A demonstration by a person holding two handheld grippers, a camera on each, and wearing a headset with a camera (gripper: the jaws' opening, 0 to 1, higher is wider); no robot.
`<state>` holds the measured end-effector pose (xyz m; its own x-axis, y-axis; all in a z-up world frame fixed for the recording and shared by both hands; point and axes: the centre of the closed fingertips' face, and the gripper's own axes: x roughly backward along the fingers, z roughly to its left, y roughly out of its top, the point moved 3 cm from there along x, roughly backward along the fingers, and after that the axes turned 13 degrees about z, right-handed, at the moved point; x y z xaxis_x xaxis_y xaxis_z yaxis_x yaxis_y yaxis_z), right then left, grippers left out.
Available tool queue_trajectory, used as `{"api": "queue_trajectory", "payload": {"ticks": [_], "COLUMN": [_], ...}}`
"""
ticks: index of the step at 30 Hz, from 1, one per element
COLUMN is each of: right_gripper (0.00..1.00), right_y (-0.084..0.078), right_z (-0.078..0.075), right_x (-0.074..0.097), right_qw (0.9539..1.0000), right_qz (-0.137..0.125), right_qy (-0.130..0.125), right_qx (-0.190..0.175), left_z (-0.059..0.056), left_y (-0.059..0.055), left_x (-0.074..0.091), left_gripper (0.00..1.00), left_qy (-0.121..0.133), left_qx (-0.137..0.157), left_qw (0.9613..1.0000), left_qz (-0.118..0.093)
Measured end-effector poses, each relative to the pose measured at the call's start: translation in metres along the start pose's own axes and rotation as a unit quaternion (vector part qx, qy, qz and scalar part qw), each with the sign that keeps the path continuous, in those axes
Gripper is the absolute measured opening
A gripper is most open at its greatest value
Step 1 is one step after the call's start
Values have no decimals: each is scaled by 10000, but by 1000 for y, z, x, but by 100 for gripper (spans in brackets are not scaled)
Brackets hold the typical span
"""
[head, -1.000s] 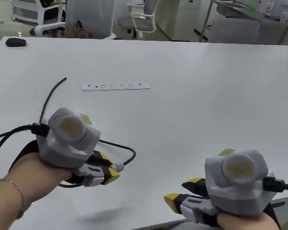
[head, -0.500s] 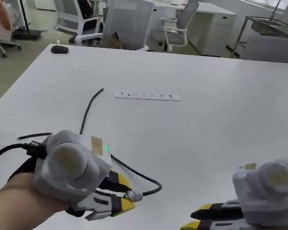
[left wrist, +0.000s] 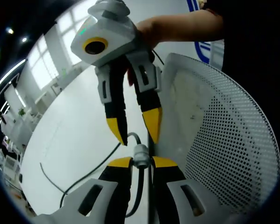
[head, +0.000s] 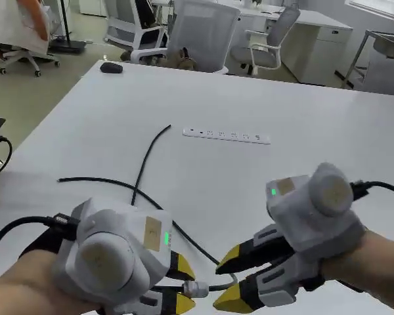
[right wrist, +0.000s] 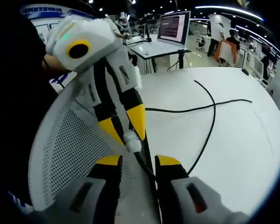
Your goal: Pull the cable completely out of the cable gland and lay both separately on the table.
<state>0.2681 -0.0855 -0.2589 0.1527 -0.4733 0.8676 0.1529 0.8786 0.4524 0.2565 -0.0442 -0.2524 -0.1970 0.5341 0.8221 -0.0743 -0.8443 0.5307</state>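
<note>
Tabletop (head: 302, 105): left tongs (head: 186, 287) facing right tongs (head: 220, 285)

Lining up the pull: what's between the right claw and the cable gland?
A short stretch of black cable, running from the cable gland in the left claw into the open right claw's gap; the right gripper view shows it.
</note>
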Motion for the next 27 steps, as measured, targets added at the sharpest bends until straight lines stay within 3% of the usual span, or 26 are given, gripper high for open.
{"api": "queue_trajectory", "payload": {"ticks": [3, 6, 10, 12, 13, 16, 19, 21, 24, 27], "right_gripper": [26, 22, 19, 16, 15, 13, 12, 12, 12, 11], "right_y": [9, 10, 6, 4, 3, 3, 3, 4, 7, 10], "right_z": [1, 7, 6, 8, 6, 5, 8, 8, 7, 4], "right_x": [-7, -16, -28, -33, -35, -42, -44, -43, -38, -30], "right_qw": [9999, 9989, 9986, 9983, 9978, 9983, 9966, 9933, 9851, 9724], "right_qz": [-6, 120, 250, 340, 390, 371, 423, 458, 514, 574], "right_qy": [105, 321, 303, 251, 132, -77, -378, -669, -1169, -1738], "right_qx": [134, 335, 350, 405, 527, 435, 601, 824, 1149, 1451], "left_z": [-3, -4, -5, -6, -6, -6, -9, -8, -4, 2], "left_y": [-4, -4, -15, -15, -16, -20, -23, -24, -23, -20], "left_x": [-4, -5, -16, -17, -19, -25, -25, -24, -21, -17], "left_gripper": [17, 17, 17, 17, 17, 17, 17, 17, 17, 17], "left_qy": [5, -40, -73, -95, -78, -103, -194, -244, -294, -351], "left_qx": [-121, -21, 120, 22, -13, -72, 101, 396, 725, 1180], "left_qw": [9998, 10000, 9999, 9999, 9999, 9996, 9993, 9986, 9969, 9922], "left_qz": [129, -3, 44, 108, 132, 259, 315, 260, 69, -185]}}
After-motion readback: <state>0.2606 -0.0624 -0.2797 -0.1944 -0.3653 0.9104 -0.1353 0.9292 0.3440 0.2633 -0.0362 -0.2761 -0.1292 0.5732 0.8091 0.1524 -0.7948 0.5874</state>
